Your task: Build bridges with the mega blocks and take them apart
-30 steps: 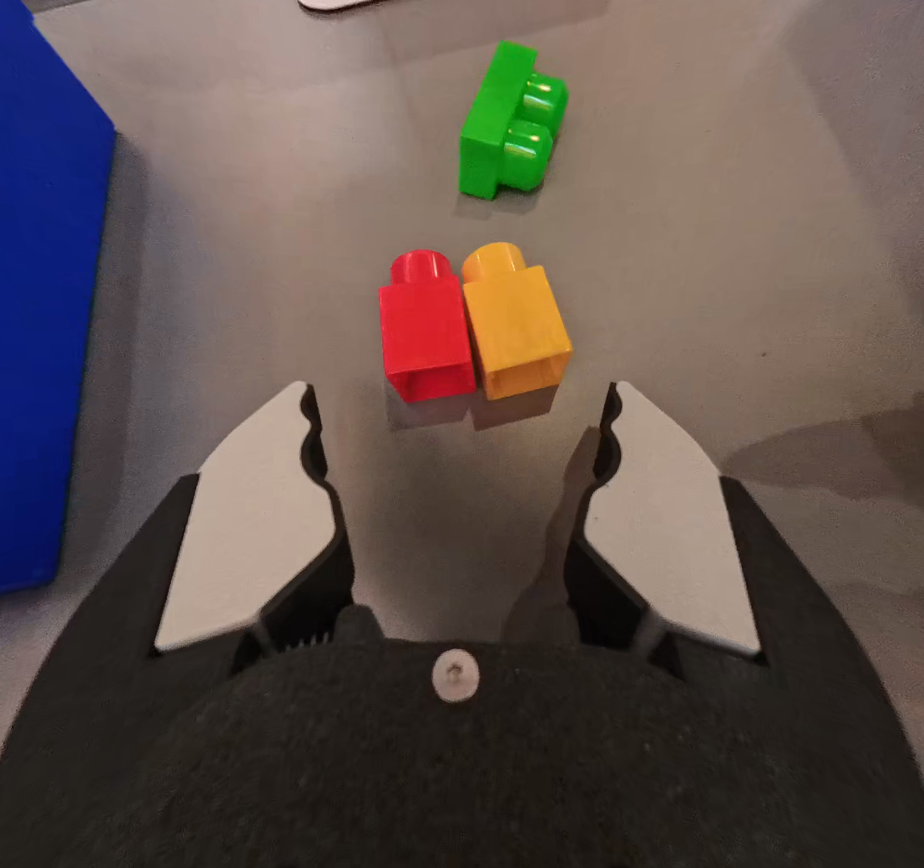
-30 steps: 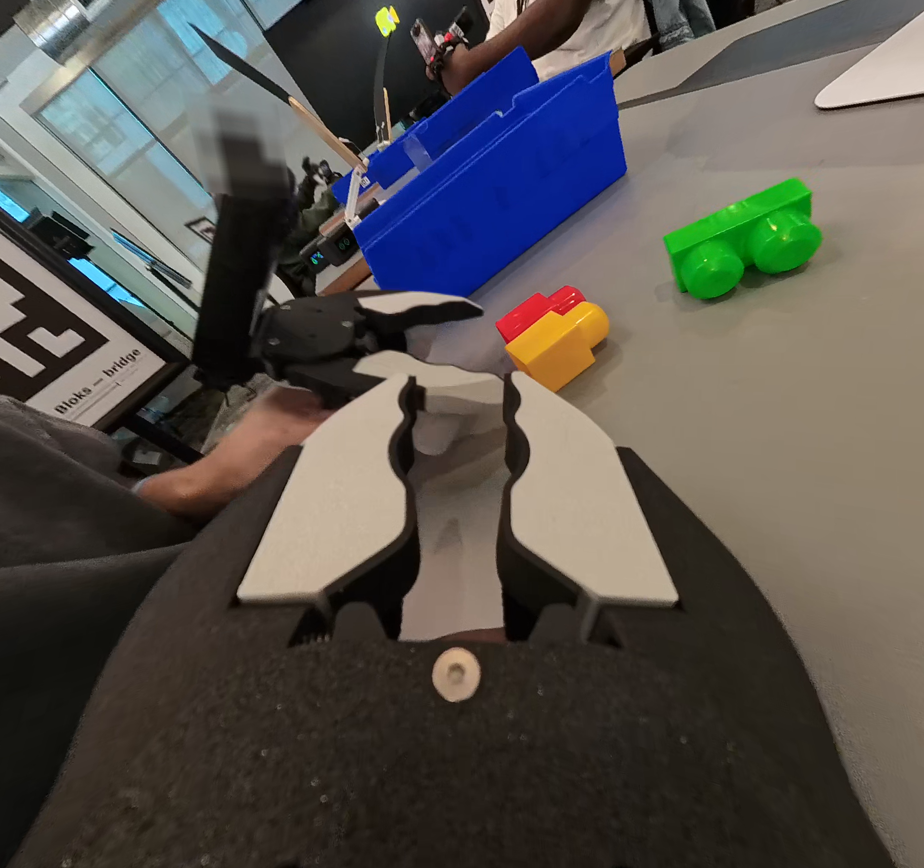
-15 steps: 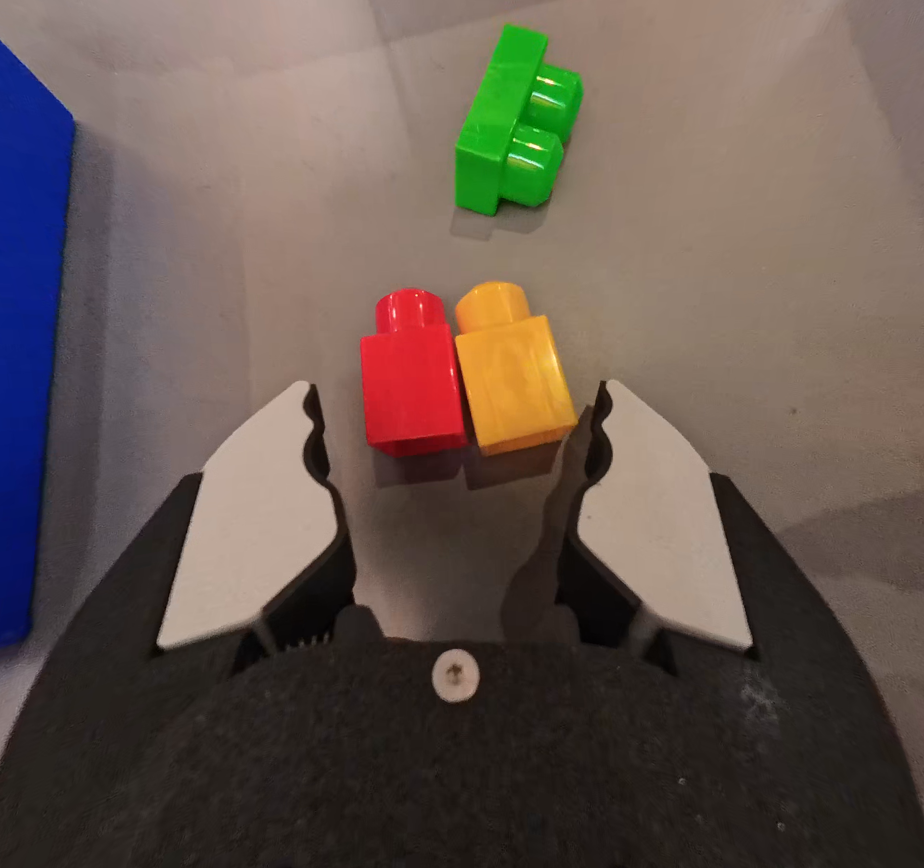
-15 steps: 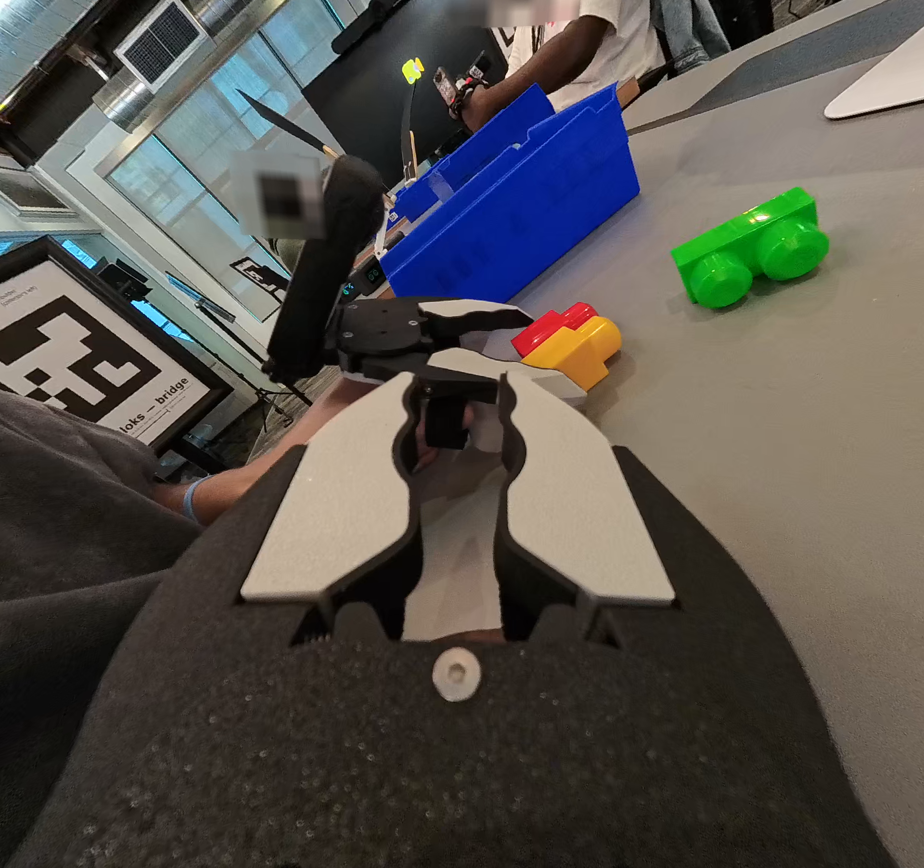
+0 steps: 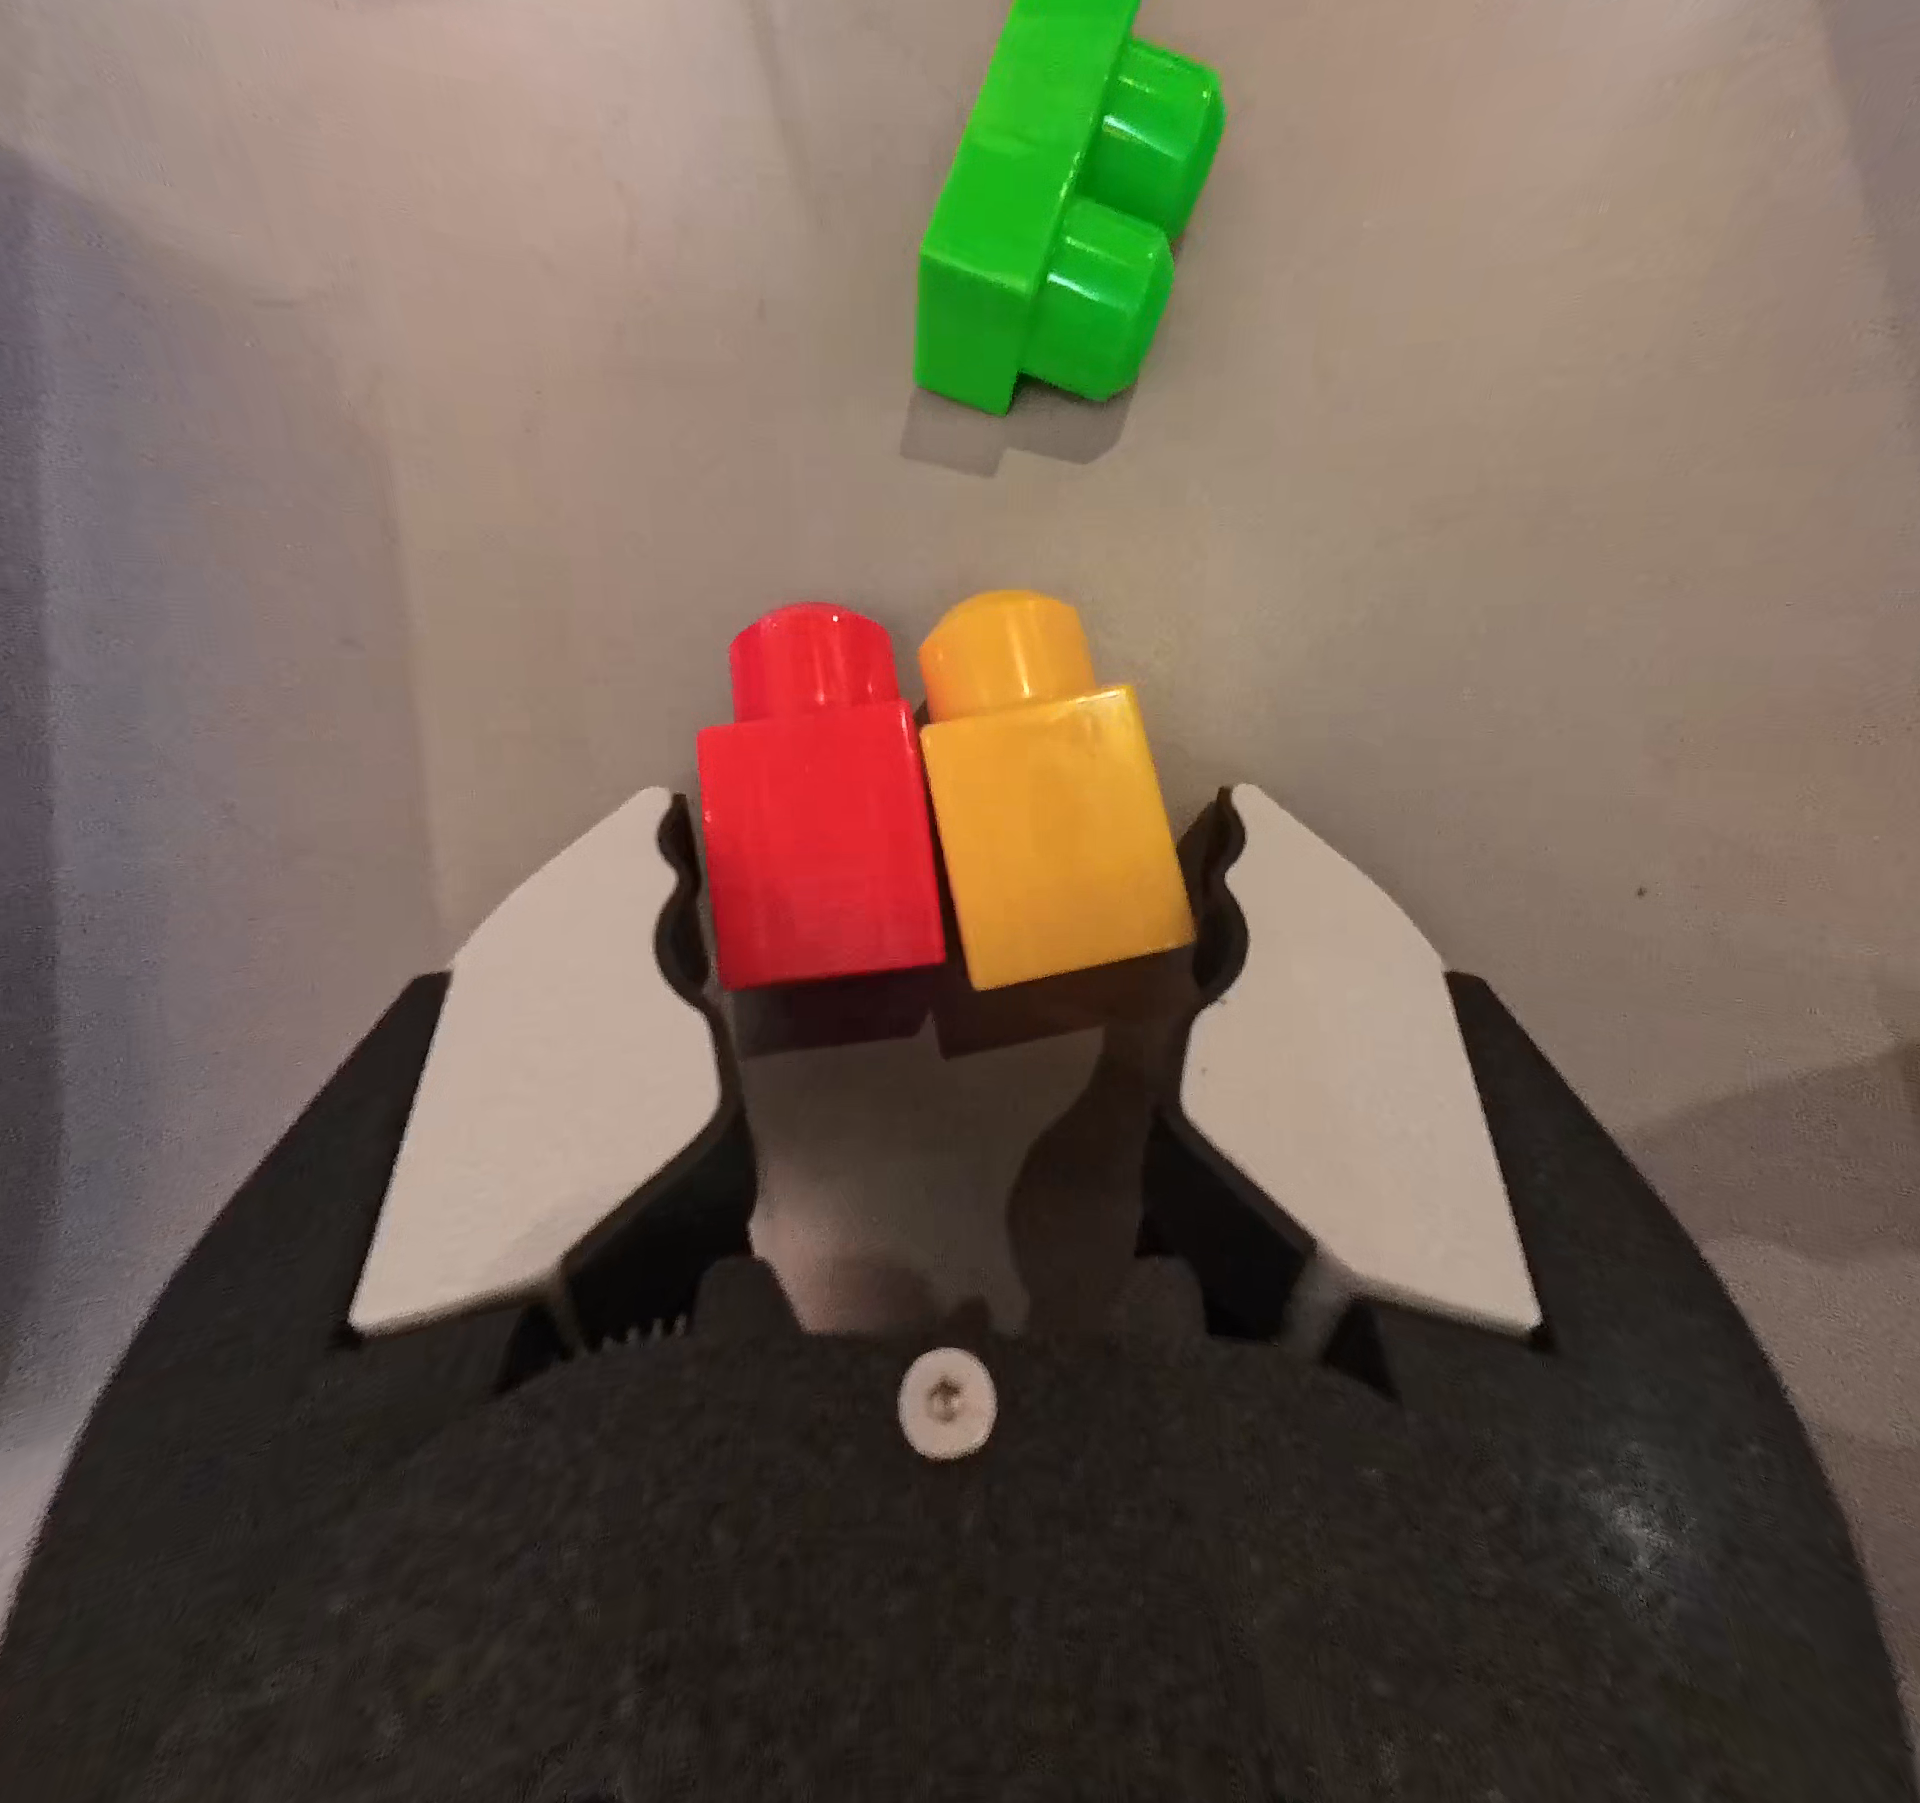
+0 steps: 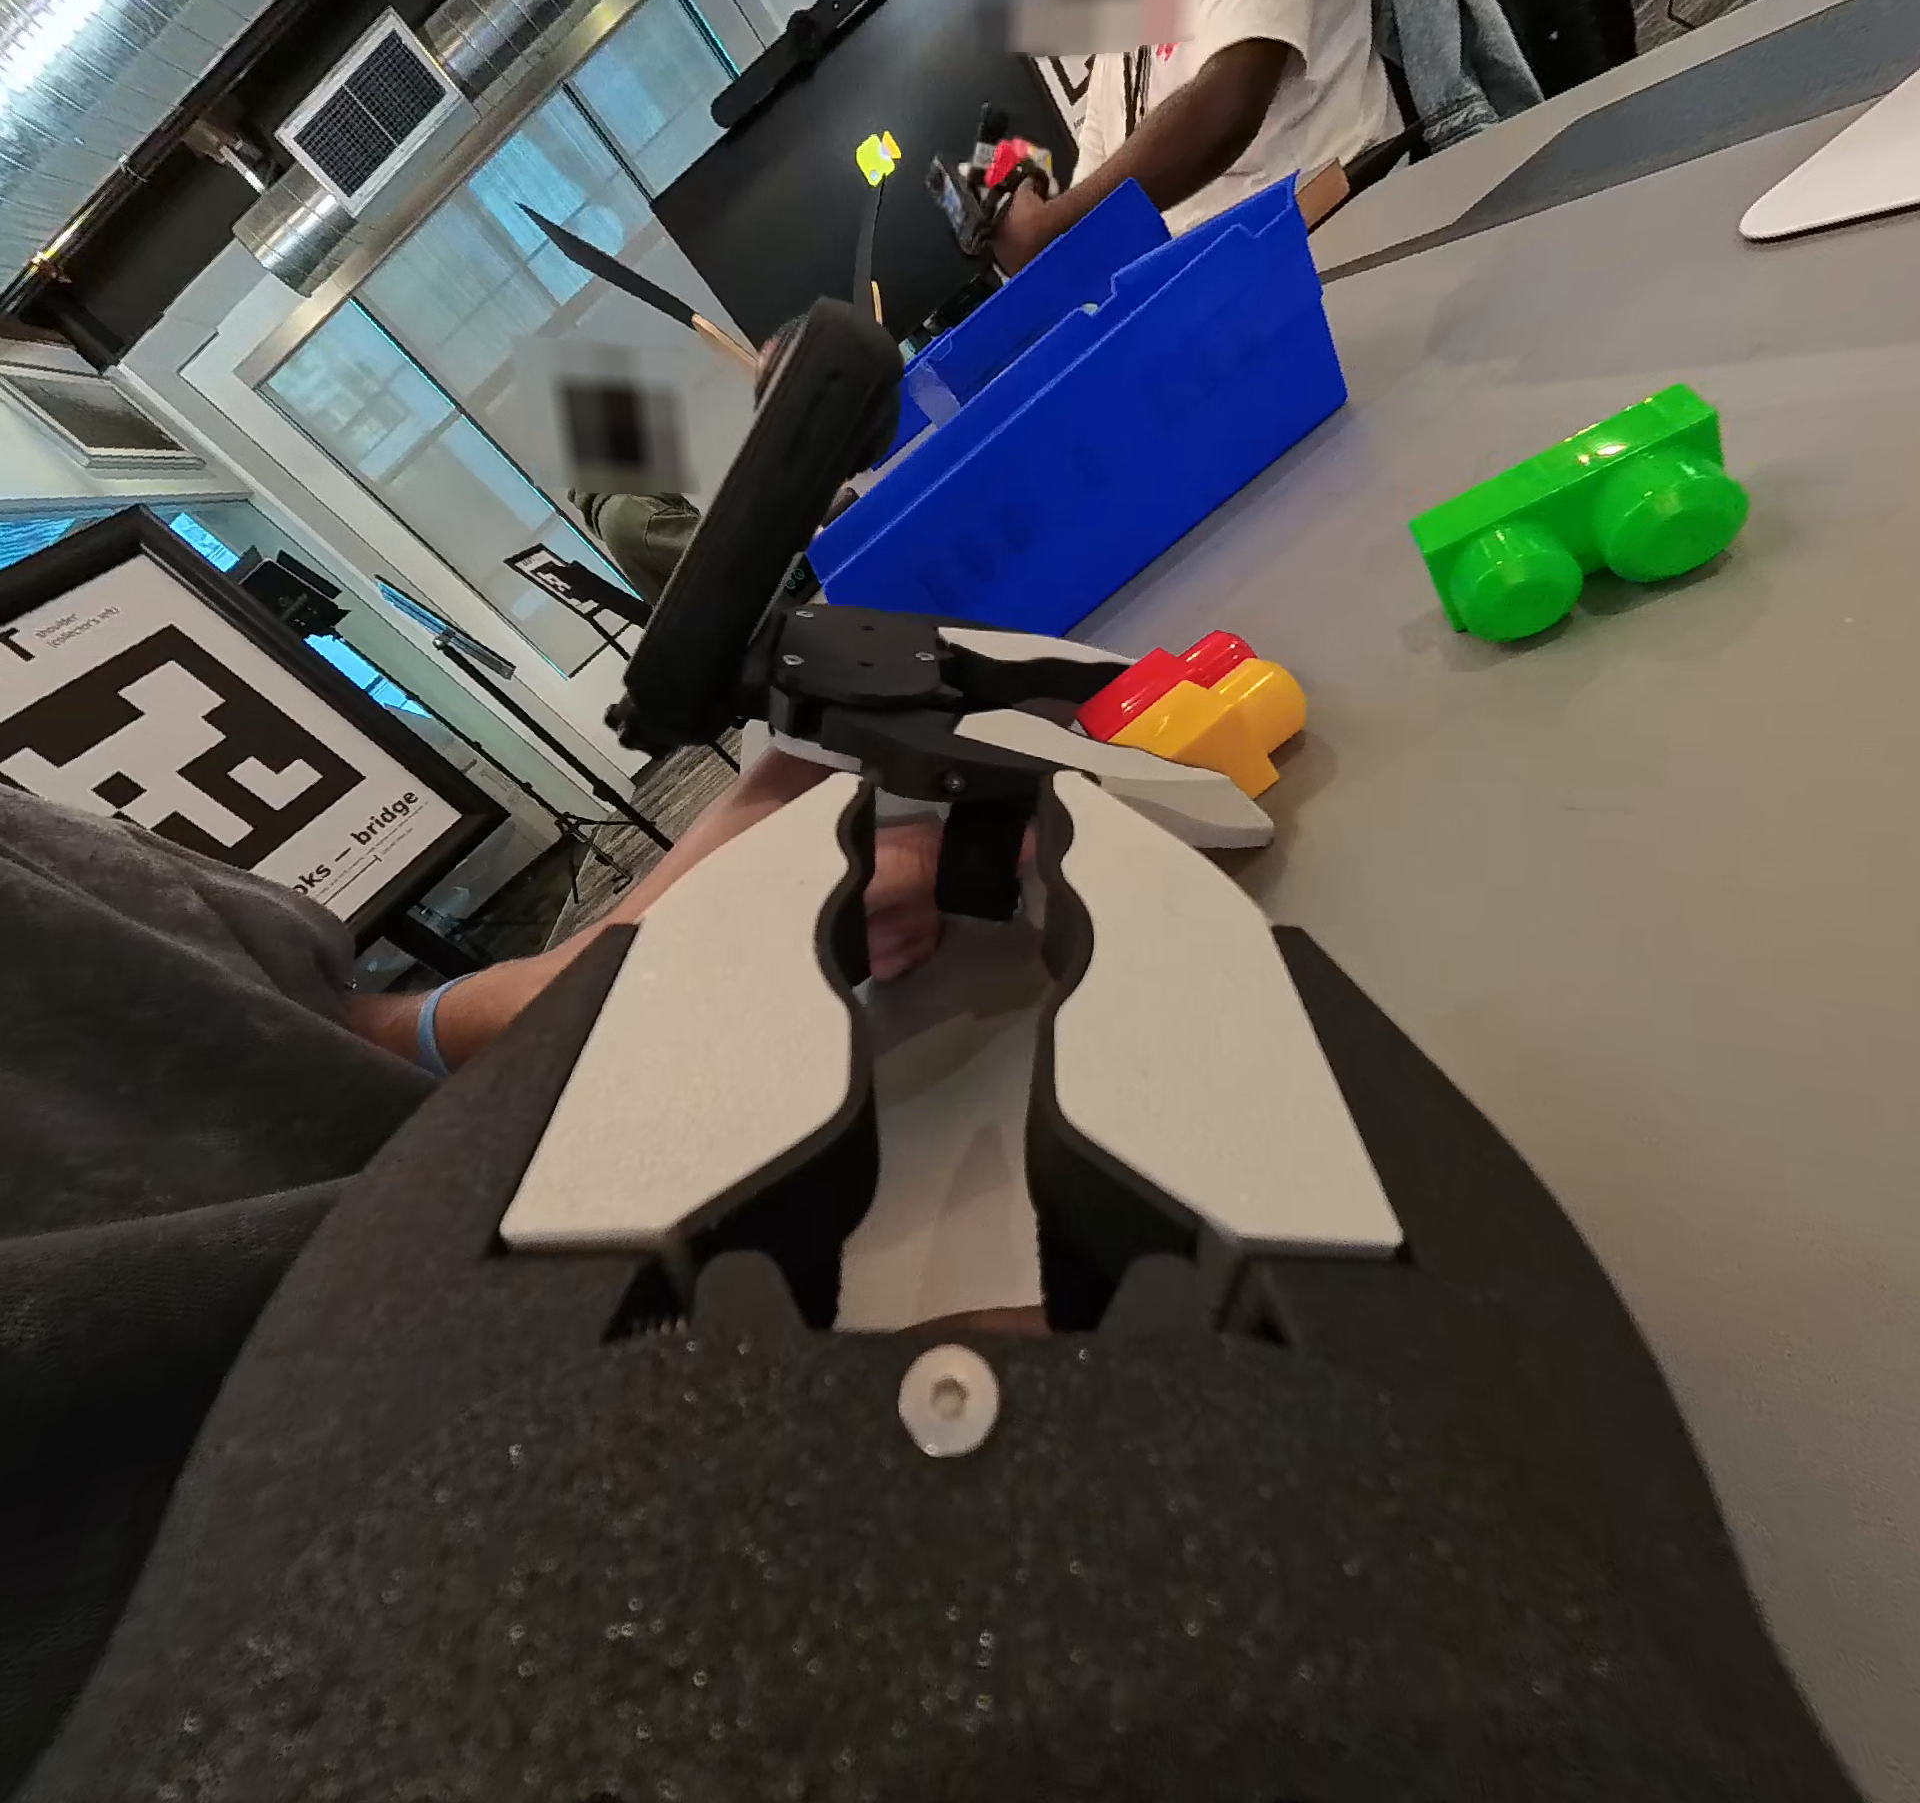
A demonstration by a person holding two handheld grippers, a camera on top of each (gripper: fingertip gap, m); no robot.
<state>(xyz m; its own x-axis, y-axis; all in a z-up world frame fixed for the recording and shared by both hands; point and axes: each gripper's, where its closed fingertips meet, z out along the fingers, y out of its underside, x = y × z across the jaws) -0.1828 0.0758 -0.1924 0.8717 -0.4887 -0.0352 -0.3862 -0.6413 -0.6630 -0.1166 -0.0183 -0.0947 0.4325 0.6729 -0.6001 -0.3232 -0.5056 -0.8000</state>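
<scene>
In the left wrist view, the left gripper (image 5: 951, 808) is spread wide, its grey-faced fingers (image 5: 582, 1047) lying to either side of two single-stud plastic blocks that rest on their sides on the grey matte table (image 5: 1558, 610). Just inside the left fingertip is the glossy red block (image 5: 816, 844); pressed flank to flank against it, just inside the right fingertip, is the glossy yellow-orange block (image 5: 1049, 834). Both studs point away from the claw, and whether either tip touches a block cannot be told. Ahead of the claw and a little to the right, well apart from the pair, a bright green two-stud plastic block (image 5: 1060, 179) lies on its side, studs facing right. In the right wrist view, the right gripper (image 6: 951, 818) hangs above the table near its edge, empty, its fingers drawn close with a narrow gap between them. Beyond its tips the left gripper (image 6: 1164, 725) brackets the red-and-yellow pair; a blue plastic bin (image 6: 1091, 465) stands behind them.
</scene>
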